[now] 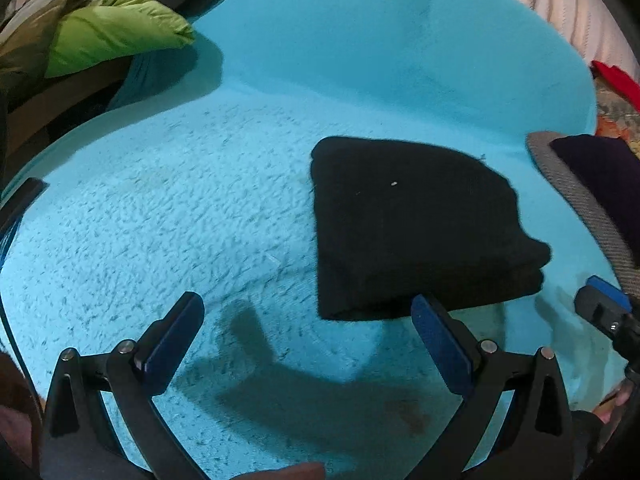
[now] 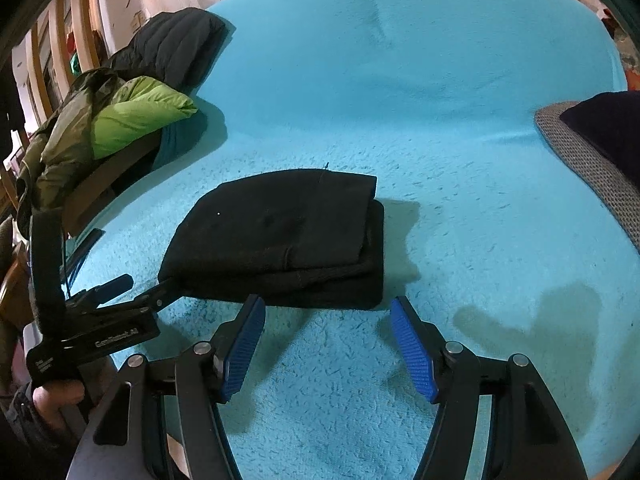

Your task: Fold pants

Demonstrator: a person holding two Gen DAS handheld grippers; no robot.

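Note:
The black pants (image 1: 408, 220) (image 2: 280, 232) lie folded into a thick, compact rectangle on the turquoise fleece blanket (image 1: 200, 220) (image 2: 480, 160). My left gripper (image 1: 308, 300) is open with only blanket between its blue pads; its right fingertip sits at the near edge of the bundle. In the right wrist view the left gripper (image 2: 140, 286) is at the bundle's near left corner. My right gripper (image 2: 327, 300) is open just short of the bundle's near edge, nothing between its fingers. One of its fingers (image 1: 604, 296) shows at the right edge of the left wrist view.
A pile of jackets, bright green (image 1: 116, 28) (image 2: 140, 116) and black (image 2: 172, 40), lies at the blanket's far left. A grey mesh cushion (image 1: 576, 196) (image 2: 588, 160) with a dark item on it sits at the right. A hand (image 2: 56, 396) holds the left gripper's handle.

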